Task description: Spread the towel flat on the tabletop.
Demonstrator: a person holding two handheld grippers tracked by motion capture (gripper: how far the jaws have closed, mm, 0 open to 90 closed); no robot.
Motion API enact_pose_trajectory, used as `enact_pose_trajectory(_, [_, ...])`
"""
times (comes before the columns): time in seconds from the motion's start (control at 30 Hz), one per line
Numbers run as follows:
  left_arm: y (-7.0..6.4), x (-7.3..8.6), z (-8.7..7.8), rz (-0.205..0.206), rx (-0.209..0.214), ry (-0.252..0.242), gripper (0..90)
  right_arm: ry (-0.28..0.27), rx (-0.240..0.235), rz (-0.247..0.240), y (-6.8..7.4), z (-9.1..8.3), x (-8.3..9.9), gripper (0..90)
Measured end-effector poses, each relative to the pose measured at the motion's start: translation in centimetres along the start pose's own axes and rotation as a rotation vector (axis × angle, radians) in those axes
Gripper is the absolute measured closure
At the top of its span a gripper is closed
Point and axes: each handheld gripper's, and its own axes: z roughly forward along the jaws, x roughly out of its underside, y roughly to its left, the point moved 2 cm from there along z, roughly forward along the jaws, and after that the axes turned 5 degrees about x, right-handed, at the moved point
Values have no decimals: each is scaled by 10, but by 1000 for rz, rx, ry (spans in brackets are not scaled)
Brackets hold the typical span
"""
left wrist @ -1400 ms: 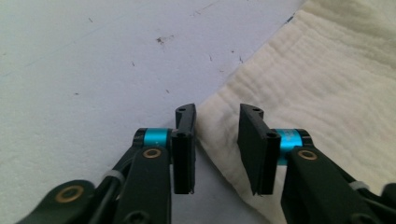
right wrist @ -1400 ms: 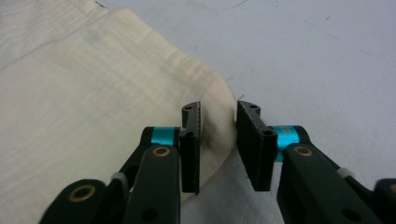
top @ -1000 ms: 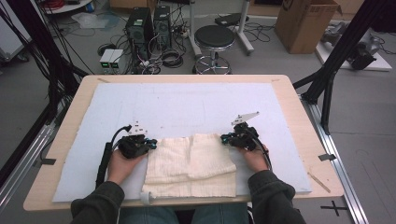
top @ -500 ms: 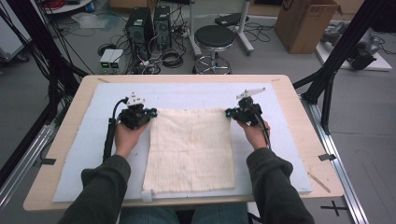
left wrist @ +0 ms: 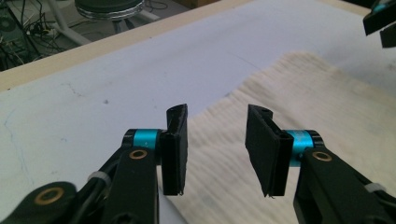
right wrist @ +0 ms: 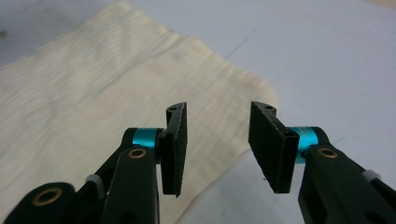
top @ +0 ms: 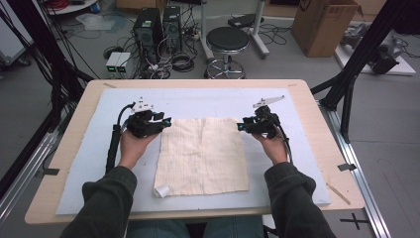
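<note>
A cream cloth (top: 203, 156) lies spread flat on the pale blue mat (top: 84, 183) at the middle of the table (top: 317, 99), its near left corner seemingly curled over. The left gripper (top: 166, 121) and right gripper (top: 239, 127) sit at its far corners, jaws parted, holding nothing.
</note>
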Motion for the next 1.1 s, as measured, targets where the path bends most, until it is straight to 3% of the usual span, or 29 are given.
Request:
enact_pose_trajectory(0.1, [-9,9,-12,-4,25,-9,560,-49,-7,-30,14,-11,5,554])
enact_pose_trajectory(0.27, [-19,22,-30,9,36,-8,543,-64,-34,-59,31,-22,21,539])
enact_pose_trajectory(0.47, [-26,36,-45,6,58,-8,519,-55,-57,-62,38,-25,41,516])
enact_pose_trajectory(0.63, [-32,48,-50,-1,74,-3,507,-39,-68,-59,42,-23,54,504])
enact_pose_trajectory(0.8, [-41,56,-50,33,98,44,490,-29,-95,-72,50,-25,64,491])
enact_pose_trajectory(1.0, [-48,57,-52,32,112,17,492,-38,-108,-75,55,-27,70,474])
enact_pose_trajectory(1.1, [-49,62,-52,30,110,39,485,-45,-114,-70,57,-30,72,462])
